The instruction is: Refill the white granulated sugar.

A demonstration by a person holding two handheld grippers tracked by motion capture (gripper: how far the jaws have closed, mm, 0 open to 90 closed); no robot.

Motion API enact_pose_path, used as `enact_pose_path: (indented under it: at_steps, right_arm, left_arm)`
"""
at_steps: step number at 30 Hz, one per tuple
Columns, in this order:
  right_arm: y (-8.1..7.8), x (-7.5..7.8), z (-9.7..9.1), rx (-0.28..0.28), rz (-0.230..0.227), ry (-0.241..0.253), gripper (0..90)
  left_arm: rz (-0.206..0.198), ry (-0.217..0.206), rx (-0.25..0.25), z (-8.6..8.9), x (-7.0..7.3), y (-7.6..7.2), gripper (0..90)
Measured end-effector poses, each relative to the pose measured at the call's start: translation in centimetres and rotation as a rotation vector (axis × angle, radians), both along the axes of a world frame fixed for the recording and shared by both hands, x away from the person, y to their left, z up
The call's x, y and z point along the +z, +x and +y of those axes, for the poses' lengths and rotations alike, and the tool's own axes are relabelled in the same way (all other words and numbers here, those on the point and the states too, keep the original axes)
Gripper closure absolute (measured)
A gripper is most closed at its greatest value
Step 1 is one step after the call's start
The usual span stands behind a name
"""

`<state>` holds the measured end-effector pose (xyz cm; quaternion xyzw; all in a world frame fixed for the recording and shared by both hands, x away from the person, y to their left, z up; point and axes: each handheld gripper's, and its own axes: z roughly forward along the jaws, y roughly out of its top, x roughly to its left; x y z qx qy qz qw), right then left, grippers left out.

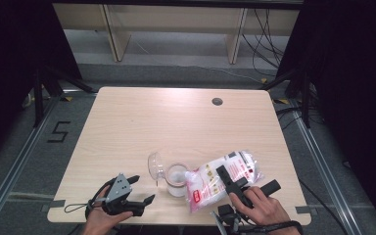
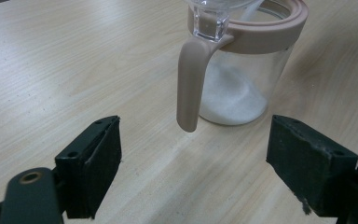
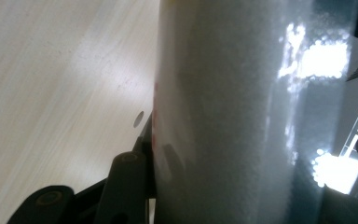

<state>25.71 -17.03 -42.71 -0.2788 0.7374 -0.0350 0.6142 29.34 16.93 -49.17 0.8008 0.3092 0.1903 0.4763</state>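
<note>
A clear jar [image 1: 176,180] with a pink rim stands near the table's front edge, partly filled with white granules. Its clear lid [image 1: 155,166] is swung open to the left. A plastic bag of white granules [image 1: 210,183] with red print lies tilted, its corner at the jar's mouth. My right gripper [image 1: 247,179] is shut on the bag [image 3: 223,116], one jaw on each side. My left gripper [image 1: 142,190] stands open to the left of the jar, nothing between its fingers. In the left gripper view the jar [image 2: 242,74] and its pink handle [image 2: 190,84] stand just beyond the open jaws.
A round cable hole [image 1: 217,102] sits at the far right of the wooden table [image 1: 142,122]. Black frame legs [image 1: 39,98] stand at both far corners. Wooden furniture [image 1: 176,24] and loose cables lie beyond the table.
</note>
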Motion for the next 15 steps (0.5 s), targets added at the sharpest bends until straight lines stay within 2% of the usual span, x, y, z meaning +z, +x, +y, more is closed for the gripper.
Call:
enact_pose_path:
  at_steps: [8, 9, 11, 12, 13, 14, 15]
  right_arm:
    - [0.1, 0.26, 0.74, 0.034, 0.001, -0.007, 63.4]
    - [0.2, 0.29, 0.81, 0.037, -0.001, -0.008, 63.4]
    - [0.32, 0.27, 0.84, 0.036, 0.0, -0.003, 63.4]
    - [0.6, 0.32, 0.88, 0.036, 0.001, -0.006, 63.5]
    - [0.72, 0.33, 0.83, 0.038, 0.001, -0.001, 63.6]
    - [0.66, -0.09, 0.48, 0.002, 0.021, 0.077, 63.5]
    - [0.88, 0.35, 0.71, 0.035, 0.005, 0.012, 63.6]
  left_arm:
    - [0.003, -0.001, -0.011, -0.02, -0.04, 0.05, 17.4]
    - [0.024, -0.02, 0.003, -0.14, -0.1, -0.09, 17.4]
    - [0.024, -0.02, 0.003, -0.15, -0.1, -0.08, 17.4]
    - [0.001, 0.0, -0.006, -0.04, -0.06, 0.05, 17.4]
    - [0.001, -0.002, -0.008, -0.04, -0.06, 0.05, 17.4]
    - [0.002, -0.001, -0.01, -0.03, -0.05, 0.05, 17.4]
    - [0.005, -0.003, -0.011, -0.03, -0.04, 0.05, 17.4]
